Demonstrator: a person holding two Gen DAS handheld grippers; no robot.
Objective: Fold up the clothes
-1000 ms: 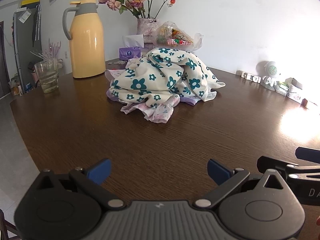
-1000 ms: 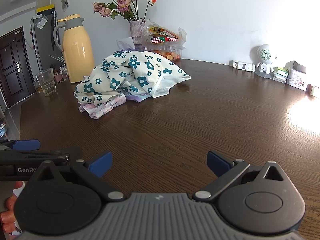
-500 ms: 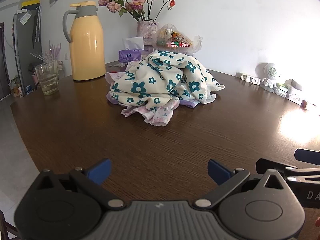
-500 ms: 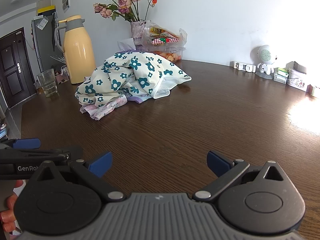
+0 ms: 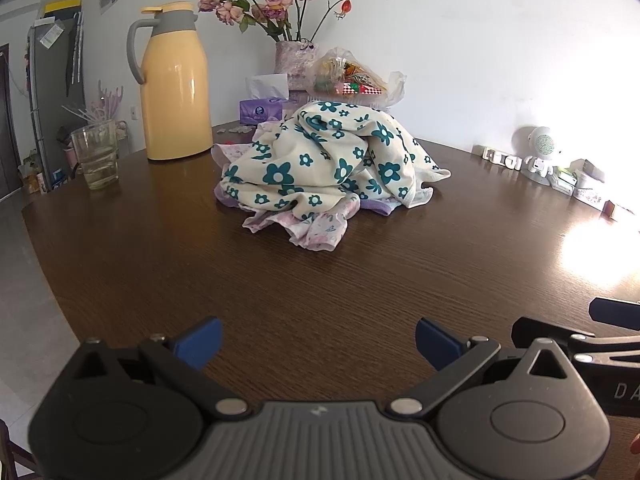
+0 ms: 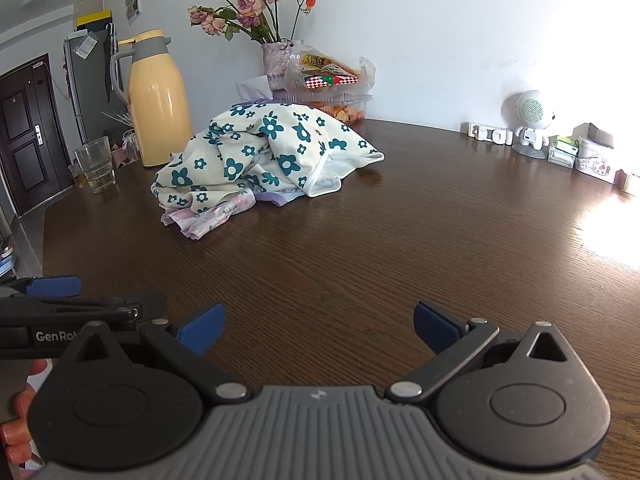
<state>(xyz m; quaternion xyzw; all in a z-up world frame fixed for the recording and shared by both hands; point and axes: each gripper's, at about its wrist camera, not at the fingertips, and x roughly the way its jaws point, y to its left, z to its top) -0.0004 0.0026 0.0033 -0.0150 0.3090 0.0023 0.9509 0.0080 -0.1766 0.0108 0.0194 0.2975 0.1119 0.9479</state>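
1. Left wrist view. Left hand-held gripper (image 5: pixel 316 340) released, blue fingers spread wide, nothing between them; it sits low over the near edge of the brown wooden tabletop (image 5: pixel 360 280). The clothes to fold lie as a crumpled heap near the far middle of the tabletop, well apart from the gripper: a cream garment with teal flowers (image 5: pixel 324 164) on top, a pale pink floral piece (image 5: pixel 316 232) and a lilac piece (image 5: pixel 380 206) poking out beneath.
2. Same view, risks. A yellow thermos jug (image 5: pixel 174 84) and a drinking glass (image 5: pixel 96 154) with some liquid stand to the left of the heap; a tissue box (image 5: pixel 262 110), a flower vase (image 5: pixel 294 64) and a bagged snack tray (image 5: pixel 352 80) stand just behind it. Judgement: dragging the top garment leftward or backward could tip the glass or vase. A pinch taken deep in the heap could lift more than one layer.
3. Right wrist view. Right hand-held gripper (image 6: pixel 316 326) also released and empty, beside the left one at the near edge. The white hem (image 6: pixel 328 178) of the flowered garment faces this side and looks the cleanest edge to take. Small items (image 6: pixel 560 148) line the far right wall edge, near a sun glare patch; spreading fabric rightward could sweep them. Glare may hide cloth edges there.
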